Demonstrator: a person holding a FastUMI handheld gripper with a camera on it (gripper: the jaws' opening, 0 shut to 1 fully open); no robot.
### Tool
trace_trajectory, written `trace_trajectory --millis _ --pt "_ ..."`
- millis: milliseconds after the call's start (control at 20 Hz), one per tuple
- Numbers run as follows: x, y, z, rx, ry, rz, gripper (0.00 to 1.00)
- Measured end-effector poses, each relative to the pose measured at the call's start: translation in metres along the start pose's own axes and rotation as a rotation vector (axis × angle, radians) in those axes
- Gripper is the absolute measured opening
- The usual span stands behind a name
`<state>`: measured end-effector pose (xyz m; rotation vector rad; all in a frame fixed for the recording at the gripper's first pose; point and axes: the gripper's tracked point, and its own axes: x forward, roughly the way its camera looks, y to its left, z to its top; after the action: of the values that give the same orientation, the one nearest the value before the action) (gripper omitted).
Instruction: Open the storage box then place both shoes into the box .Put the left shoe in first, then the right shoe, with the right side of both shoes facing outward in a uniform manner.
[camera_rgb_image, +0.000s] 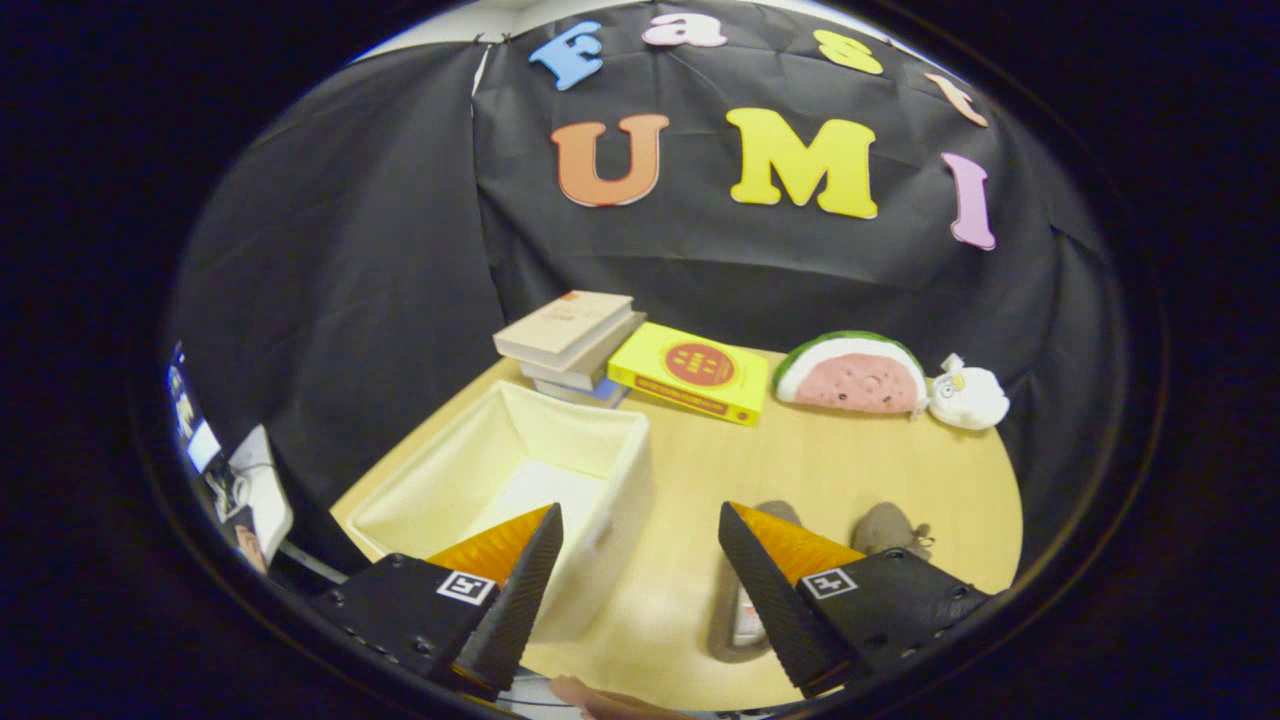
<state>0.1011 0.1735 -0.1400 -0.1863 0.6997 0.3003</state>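
Gripper view: claw (640, 535) held above a light wooden table (860, 470), fingers spread wide apart, nothing between them but bare tabletop. Cream fabric storage box (480, 470) sits ahead of the left finger, partly under its tip; the box is open on top, inside looks empty, pale bottom visible. Two grey-brown shoes lie by the right finger: one shoe (745, 600) mostly hidden behind that finger, toe poking out just past its tip, the second shoe (890, 528) just beyond the finger, to its right. Which is left or right shoe cannot be told.

Far beyond the fingers, along the table's back edge: a stack of books (570, 345) behind the box, a yellow book (690, 372) lying flat beside the stack, then a watermelon-slice plush (852, 375), then a small white plush toy (968, 397) touching or nearly touching it. Black cloth wall (380, 260) closes the booth behind and to the left of the table. Part of a hand (610, 700) shows below the fingers. Some white equipment (262, 490) sits off the table, left of the box.
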Motion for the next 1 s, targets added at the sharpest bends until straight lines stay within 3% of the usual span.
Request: trace_trajectory --millis 150,450,650,900,1000 --pt "0.003 -0.042 -0.027 -0.046 0.043 -0.117 0.95" --pt "0.034 -0.085 -0.083 -0.003 0.193 -0.191 0.90" --pt "0.055 -0.112 -0.114 0.027 0.295 -0.244 0.80" --pt "0.080 -0.131 -0.141 0.101 0.409 -0.261 0.54" --pt "0.089 -0.124 -0.148 0.117 0.447 -0.216 0.42"
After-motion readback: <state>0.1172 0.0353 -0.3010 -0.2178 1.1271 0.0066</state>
